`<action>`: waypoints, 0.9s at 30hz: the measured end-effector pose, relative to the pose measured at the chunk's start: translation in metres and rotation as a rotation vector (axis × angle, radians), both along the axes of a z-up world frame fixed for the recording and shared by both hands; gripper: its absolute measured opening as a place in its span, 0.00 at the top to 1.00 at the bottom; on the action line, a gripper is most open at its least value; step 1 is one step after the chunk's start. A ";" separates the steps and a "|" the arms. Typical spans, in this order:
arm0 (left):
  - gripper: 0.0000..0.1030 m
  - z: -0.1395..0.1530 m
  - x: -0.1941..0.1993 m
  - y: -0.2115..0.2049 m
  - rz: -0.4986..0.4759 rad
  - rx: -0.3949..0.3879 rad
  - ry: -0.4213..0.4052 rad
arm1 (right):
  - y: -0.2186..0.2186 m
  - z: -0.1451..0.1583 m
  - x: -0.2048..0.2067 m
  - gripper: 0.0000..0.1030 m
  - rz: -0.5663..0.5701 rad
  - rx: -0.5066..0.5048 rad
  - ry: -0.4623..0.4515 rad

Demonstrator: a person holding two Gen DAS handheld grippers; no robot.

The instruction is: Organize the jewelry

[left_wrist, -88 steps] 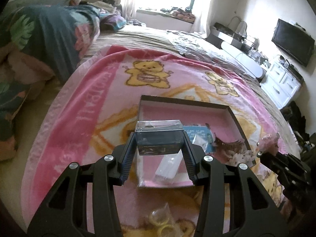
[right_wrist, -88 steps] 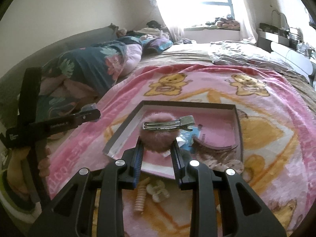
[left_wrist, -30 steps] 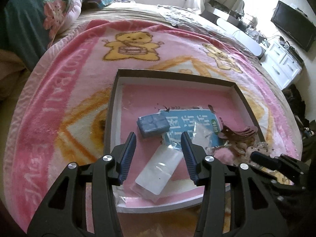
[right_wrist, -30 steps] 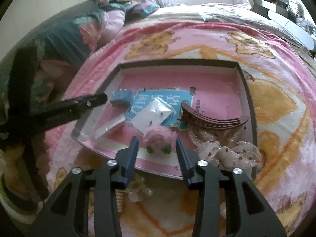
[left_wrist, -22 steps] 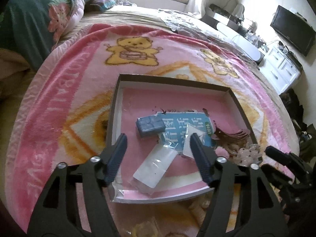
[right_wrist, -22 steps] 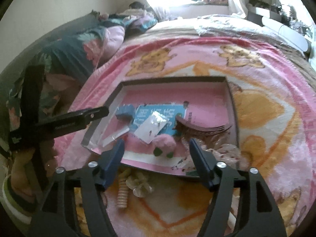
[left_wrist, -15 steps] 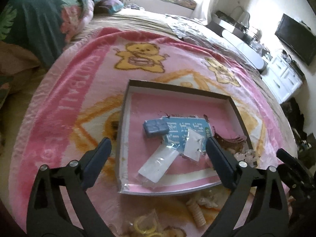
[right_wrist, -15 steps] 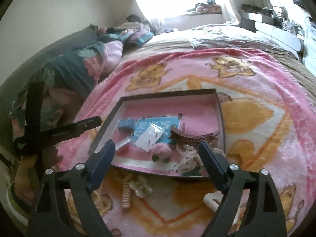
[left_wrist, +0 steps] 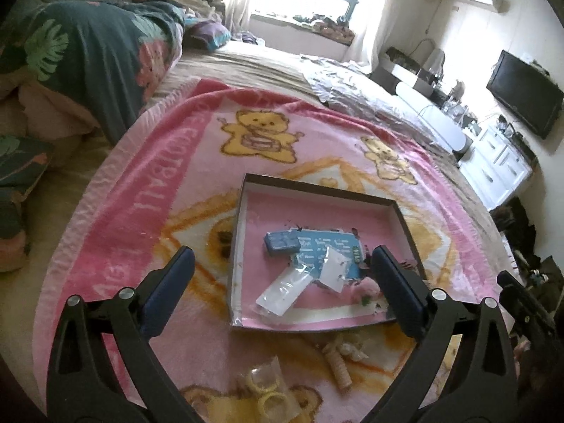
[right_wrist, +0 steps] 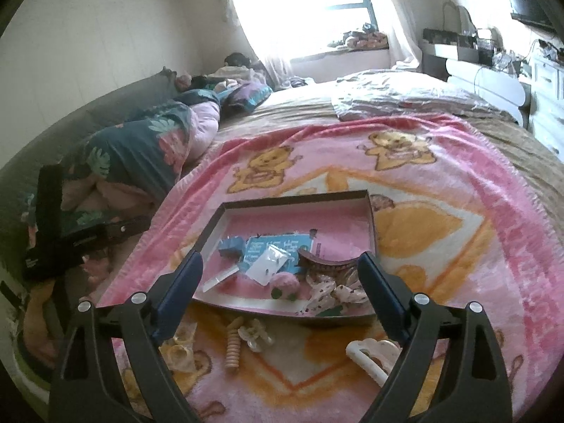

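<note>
- Left tongs (left_wrist: pixel 280 275): tilted down over the near-left part of the tray, jaws spread wide, nothing between the pads. The log's last steps differ by more than a hair, so they are opening.
- Right tongs (right_wrist: pixel 280 271): also angled down, above the tray's near edge, jaws wide apart and empty.
- Each tool shows in the other's view: right one at the left view's right edge, left one (right_wrist: pixel 88 239) at the right view's left edge.
- Tray (left_wrist: pixel 317 190): shallow, dark-rimmed, pink-lined, sits on the pink bear blanket (left_wrist: pixel 148 190) on the bed.
- Inside: small blue box (left_wrist: pixel 282 242) toward the left; blue printed card (left_wrist: pixel 324 252) beside it; clear packet (left_wrist: pixel 284 292), long axis running diagonally toward the near-left corner; small white packet (left_wrist: pixel 333 269) on the card.
- Also inside: pink pom-pom clip (right_wrist: pixel 286 283) by the near wall, brown curved comb (right_wrist: pixel 328 264) lying crosswise, spotted scrunchie (right_wrist: pixel 335 290) in the near-right corner.
- Outside, in front of the tray: beige spiral tie (right_wrist: pixel 233 347) pointing roughly toward the tray, cream claw clip (right_wrist: pixel 255 333), white clip (right_wrist: pixel 370 354), yellow rings (left_wrist: pixel 268 393).
</note>
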State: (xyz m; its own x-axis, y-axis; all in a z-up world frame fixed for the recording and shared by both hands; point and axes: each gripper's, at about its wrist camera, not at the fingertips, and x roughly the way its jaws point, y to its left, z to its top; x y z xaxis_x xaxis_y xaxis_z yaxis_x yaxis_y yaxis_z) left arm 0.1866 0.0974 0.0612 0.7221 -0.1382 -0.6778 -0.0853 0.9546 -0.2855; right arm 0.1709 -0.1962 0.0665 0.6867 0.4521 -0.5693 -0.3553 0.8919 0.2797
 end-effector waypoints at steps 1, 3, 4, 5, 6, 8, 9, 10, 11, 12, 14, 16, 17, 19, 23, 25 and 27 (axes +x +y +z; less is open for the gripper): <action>0.09 0.000 -0.004 0.000 0.000 -0.008 0.001 | -0.001 0.002 -0.002 0.14 0.000 0.000 -0.006; 0.09 0.001 -0.012 -0.003 -0.011 -0.011 -0.002 | -0.003 0.007 -0.008 0.14 -0.001 -0.003 -0.022; 0.09 0.002 -0.015 -0.004 -0.010 -0.007 -0.006 | -0.003 0.008 -0.009 0.14 -0.001 -0.005 -0.027; 0.09 0.004 -0.020 -0.006 -0.011 -0.006 -0.010 | -0.004 0.011 -0.013 0.14 0.003 -0.007 -0.034; 0.09 0.005 -0.023 -0.006 -0.012 -0.009 -0.013 | -0.004 0.012 -0.015 0.14 0.003 -0.009 -0.040; 0.09 0.009 -0.030 -0.006 -0.010 -0.013 -0.027 | -0.005 0.014 -0.021 0.14 0.006 -0.016 -0.050; 0.09 0.011 -0.035 -0.007 -0.009 -0.010 -0.035 | -0.006 0.015 -0.024 0.14 0.007 -0.018 -0.054; 0.09 0.013 -0.039 -0.007 -0.004 -0.007 -0.041 | -0.006 0.017 -0.026 0.14 0.008 -0.019 -0.057; 0.09 0.014 -0.043 -0.008 -0.002 -0.004 -0.047 | -0.007 0.018 -0.028 0.14 0.011 -0.021 -0.062; 0.09 0.015 -0.045 -0.008 -0.003 -0.004 -0.051 | -0.007 0.019 -0.030 0.14 0.010 -0.022 -0.065; 0.09 0.016 -0.053 -0.009 0.000 -0.004 -0.054 | -0.008 0.020 -0.035 0.14 0.011 -0.023 -0.069; 0.09 0.016 -0.058 -0.010 -0.003 -0.004 -0.055 | -0.009 0.022 -0.040 0.14 0.015 -0.022 -0.078; 0.09 0.015 -0.061 -0.011 -0.003 -0.001 -0.052 | -0.010 0.022 -0.042 0.14 0.015 -0.023 -0.081; 0.09 0.014 -0.067 -0.012 -0.006 0.001 -0.050 | -0.011 0.024 -0.048 0.14 0.020 -0.025 -0.093; 0.09 0.011 -0.073 -0.017 -0.015 0.020 -0.042 | -0.015 0.025 -0.055 0.14 0.023 -0.033 -0.101; 0.09 0.009 -0.076 -0.020 -0.023 0.023 -0.035 | -0.018 0.024 -0.060 0.14 0.021 -0.036 -0.102; 0.09 0.006 -0.078 -0.025 -0.026 0.036 -0.026 | -0.022 0.022 -0.063 0.14 0.014 -0.038 -0.100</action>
State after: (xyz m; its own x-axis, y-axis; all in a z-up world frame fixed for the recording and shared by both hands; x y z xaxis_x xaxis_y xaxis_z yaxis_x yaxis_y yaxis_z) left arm 0.1084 0.0728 0.0669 0.7356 -0.1334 -0.6641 -0.0530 0.9661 -0.2528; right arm 0.1077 -0.2185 0.0890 0.7346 0.4416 -0.5152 -0.3926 0.8959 0.2080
